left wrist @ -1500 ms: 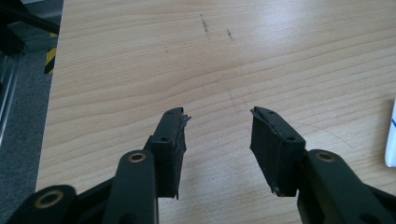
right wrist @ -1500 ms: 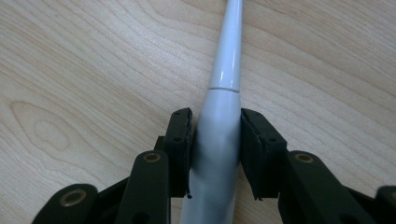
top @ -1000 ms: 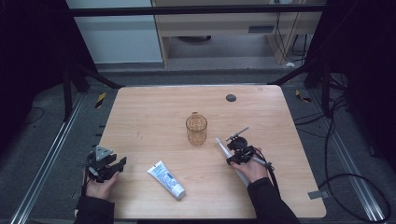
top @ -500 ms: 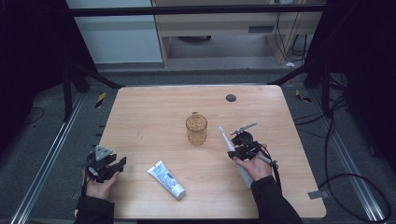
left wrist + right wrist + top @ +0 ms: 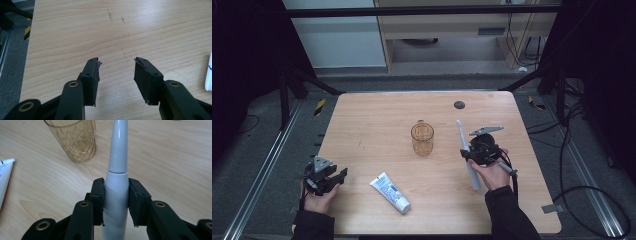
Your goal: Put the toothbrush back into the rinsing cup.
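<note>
We pinch the electric toothbrush (image 5: 117, 195) in our right gripper (image 5: 116, 185); the amber glass (image 5: 72, 140) stands just ahead-left of it. Next, we judge, comes tipping the brush upright over the rim. Our left gripper (image 5: 117, 72) rests spread and empty.

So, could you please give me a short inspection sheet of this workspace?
Surface: wooden table, faint marks, dark round spot near far edge.
Job's things: toothbrush gripped at its body, head up; amber cup upright beside it.
Clutter: toothpaste tube lying flat near the front.
Grippers: right tongs shut on toothbrush; left tongs open, nothing between them.
Cables: one trails from the right tongs; more on the floor at right.
Surroundings: dark frame bars, grey floor, cabinet behind.
</note>
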`<state>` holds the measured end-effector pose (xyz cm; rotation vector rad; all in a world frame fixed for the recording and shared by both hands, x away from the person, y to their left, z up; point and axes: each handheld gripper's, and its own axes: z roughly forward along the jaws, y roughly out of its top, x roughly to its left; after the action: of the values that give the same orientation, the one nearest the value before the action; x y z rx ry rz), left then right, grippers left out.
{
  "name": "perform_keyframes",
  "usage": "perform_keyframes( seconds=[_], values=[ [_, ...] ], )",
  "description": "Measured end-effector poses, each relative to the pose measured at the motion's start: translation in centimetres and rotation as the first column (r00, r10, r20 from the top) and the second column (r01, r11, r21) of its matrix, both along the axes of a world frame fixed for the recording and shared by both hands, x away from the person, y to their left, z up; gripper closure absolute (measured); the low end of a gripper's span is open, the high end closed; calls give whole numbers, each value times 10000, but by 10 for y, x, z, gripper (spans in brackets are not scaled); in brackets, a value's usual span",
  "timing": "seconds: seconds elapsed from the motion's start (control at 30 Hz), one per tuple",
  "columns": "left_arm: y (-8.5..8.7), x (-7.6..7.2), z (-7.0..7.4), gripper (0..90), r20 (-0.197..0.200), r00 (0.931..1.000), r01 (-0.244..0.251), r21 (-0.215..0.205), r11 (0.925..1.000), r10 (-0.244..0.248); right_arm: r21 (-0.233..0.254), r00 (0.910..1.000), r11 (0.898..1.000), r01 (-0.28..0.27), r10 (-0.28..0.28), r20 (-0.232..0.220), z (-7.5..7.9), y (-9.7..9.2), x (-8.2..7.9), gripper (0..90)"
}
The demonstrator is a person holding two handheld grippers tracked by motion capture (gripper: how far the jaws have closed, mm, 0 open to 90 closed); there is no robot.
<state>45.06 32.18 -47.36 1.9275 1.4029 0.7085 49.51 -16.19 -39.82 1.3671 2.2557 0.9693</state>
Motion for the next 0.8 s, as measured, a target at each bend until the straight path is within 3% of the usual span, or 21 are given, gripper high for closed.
perform_keyframes(
  seconds=[0.23, 0.37, 0.4, 0.47, 0.5, 0.53, 0.63, 0.67, 0.7, 0.8],
  values=[
    [0, 0, 0, 541, 43, 10000, -8, 8, 10000, 8, 625, 9949, 9977, 246, -305, 965, 8, -5, -4, 677],
    [0, 0, 1, 540, 79, 10000, -23, 6, 10000, 23, 940, 9883, 9950, 334, -469, 1451, 13, -7, -6, 677],
    [0, -1, 1, 540, 103, 9999, -49, -10, 10000, 49, 1128, 9823, 9930, 346, -546, 1790, 16, -7, -7, 677],
    [0, 0, 1, 538, 111, 9999, -62, -14, 10000, 62, 1186, 9803, 9924, 337, -560, 1896, 18, -7, -7, 677],
    [0, 0, 1, 537, 115, 9999, -67, -12, 10000, 67, 1395, 9732, 9895, 381, -684, 2197, 21, -7, -8, 677],
    [0, 0, 1, 537, 110, 9999, -74, -13, 10000, 74, 1395, 9732, 9895, 381, -684, 2197, 21, -7, -8, 677],
    [1, 0, 1, 534, 141, 9998, -103, 6, 9999, 103, 1841, 9572, 9814, 543, -1037, 2703, 26, -7, -7, 677],
    [1, 0, 1, 534, 141, 9998, -103, 6, 9999, 103, 1841, 9572, 9814, 543, -1037, 2703, 26, -7, -7, 677],
    [2, -1, 1, 533, 155, 9998, -130, -15, 9999, 130, 2104, 9477, 9756, 629, -1244, 2939, 28, -7, -7, 677],
    [1, -1, 1, 529, 167, 9998, -141, -22, 9999, 142, 2368, 9332, 9690, 701, -1476, 3277, 31, -7, -6, 677]
  ],
)
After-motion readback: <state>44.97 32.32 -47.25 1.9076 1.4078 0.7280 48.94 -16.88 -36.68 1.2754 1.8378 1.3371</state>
